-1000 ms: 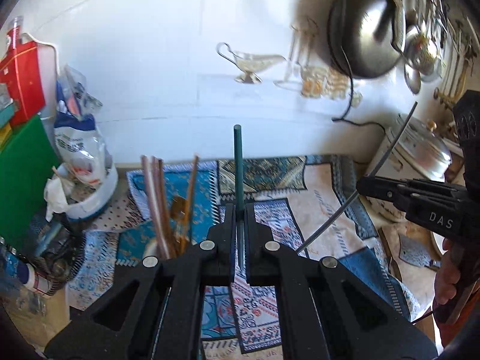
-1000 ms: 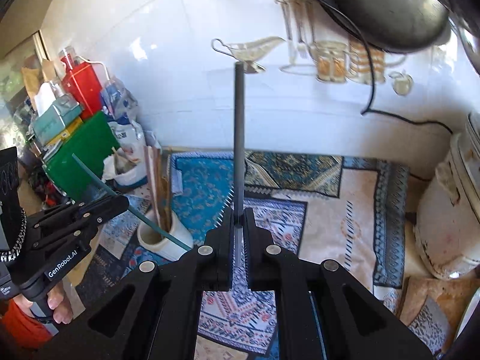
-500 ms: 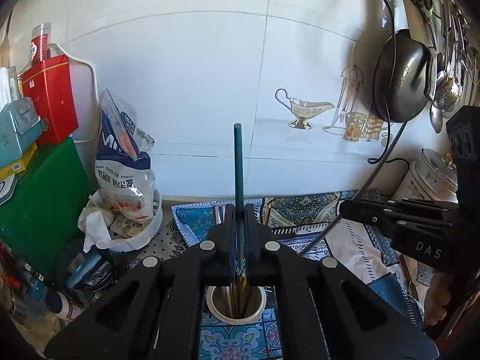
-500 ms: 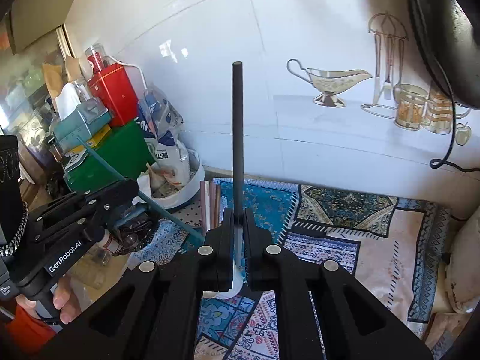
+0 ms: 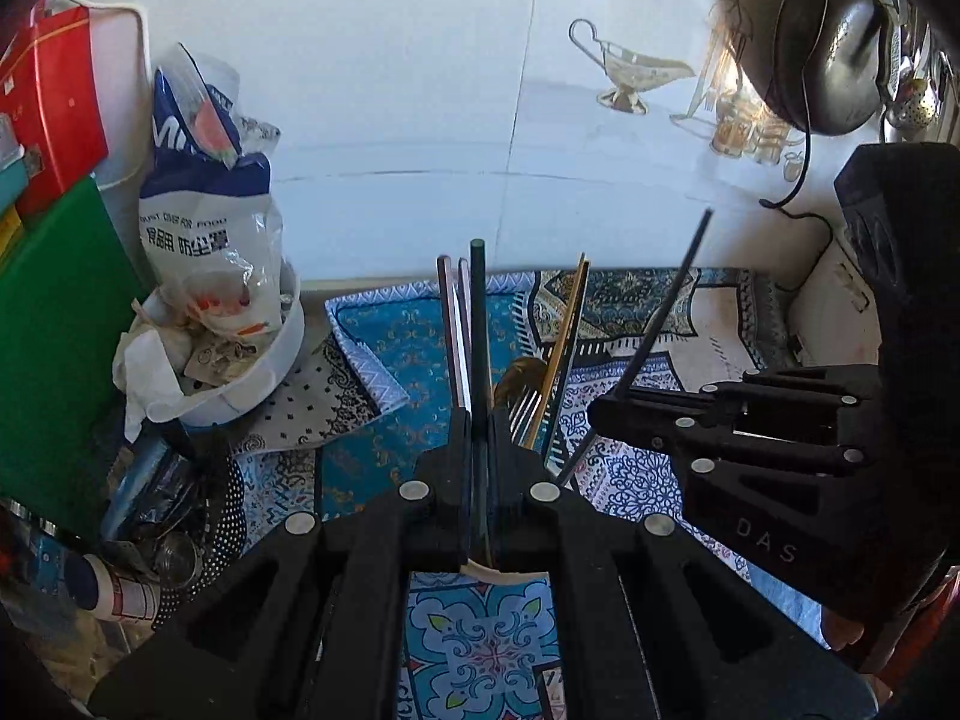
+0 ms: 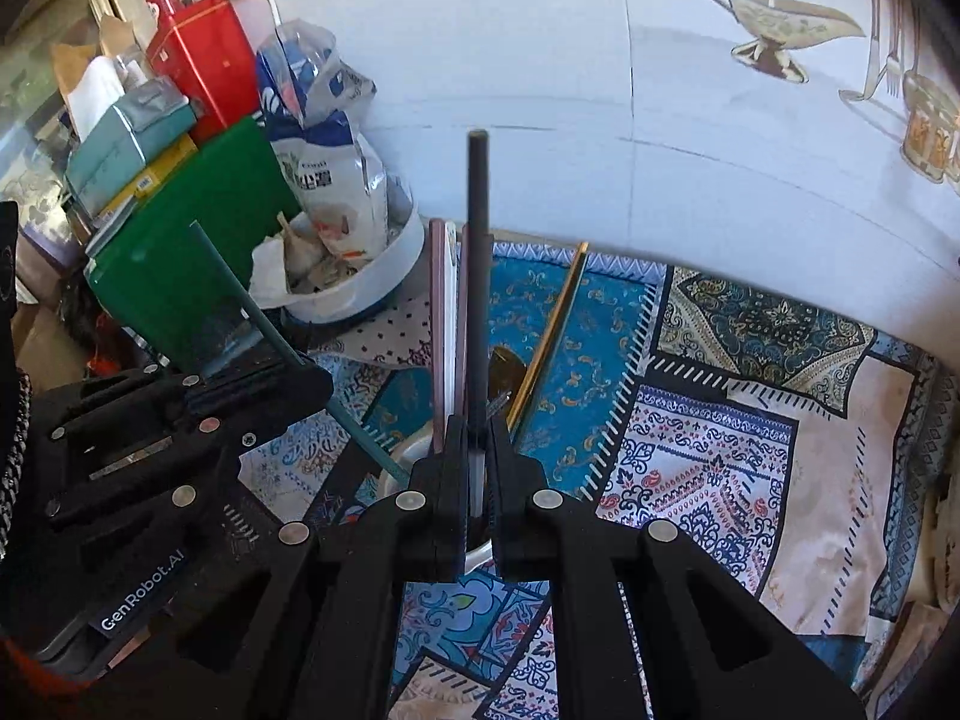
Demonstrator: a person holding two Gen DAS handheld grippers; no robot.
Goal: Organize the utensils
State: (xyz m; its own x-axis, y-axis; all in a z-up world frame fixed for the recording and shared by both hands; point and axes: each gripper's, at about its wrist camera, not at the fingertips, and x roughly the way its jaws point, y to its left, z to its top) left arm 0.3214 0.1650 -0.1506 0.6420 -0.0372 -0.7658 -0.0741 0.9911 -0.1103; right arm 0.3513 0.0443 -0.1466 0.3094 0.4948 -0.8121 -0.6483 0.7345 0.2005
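At frame centre, the left tool (image 5: 478, 420) is gripping a green chopstick (image 5: 477, 324) and the right tool (image 6: 478, 420) a grey chopstick (image 6: 478, 276), both being held over the white holder (image 6: 414, 450) where pink chopsticks (image 6: 438, 324), a fork and gold pieces are already standing, so these two seem left to go in.

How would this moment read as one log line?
left gripper: shut on green chopstick | right gripper: shut on dark chopstick | both above utensil cup

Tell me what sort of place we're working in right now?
Most likely a home kitchen counter against a tiled wall: a dark pan hangs on the wall, a white utensil cup holds chopsticks and a fork, and a patterned cloth covers the counter.
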